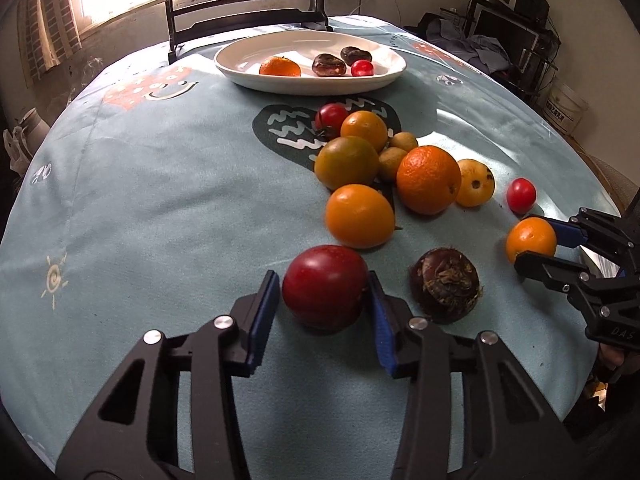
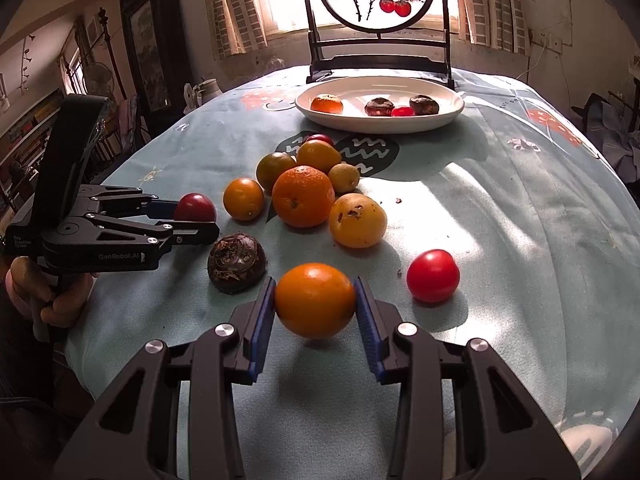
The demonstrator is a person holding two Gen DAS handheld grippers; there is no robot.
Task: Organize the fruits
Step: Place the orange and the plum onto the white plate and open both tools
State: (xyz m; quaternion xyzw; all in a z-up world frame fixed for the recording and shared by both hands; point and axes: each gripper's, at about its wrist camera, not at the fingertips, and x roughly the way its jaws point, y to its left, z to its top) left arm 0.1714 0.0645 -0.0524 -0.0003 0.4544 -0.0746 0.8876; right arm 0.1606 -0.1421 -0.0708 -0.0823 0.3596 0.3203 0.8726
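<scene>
A dark red tomato (image 1: 324,288) lies on the blue tablecloth, and my left gripper (image 1: 322,280) is shut on it, one blue pad on each side. My right gripper (image 2: 315,286) is shut on a small orange fruit (image 2: 315,300), held just above the cloth with its shadow beneath. Each view also shows the other gripper: the left gripper (image 2: 196,220) with the tomato (image 2: 195,207), the right gripper (image 1: 526,240) with the orange fruit (image 1: 531,239). A white plate (image 1: 312,86) at the far side holds a mandarin, two brown water chestnuts and a cherry tomato.
A brown water chestnut (image 1: 446,286) sits between the two grippers. A cherry tomato (image 2: 432,276) lies right of the held orange fruit. A heap of oranges and yellow fruits (image 1: 428,180) fills the middle. A dark chair (image 2: 380,52) stands behind the plate. A hand (image 2: 60,300) holds the left gripper's handle.
</scene>
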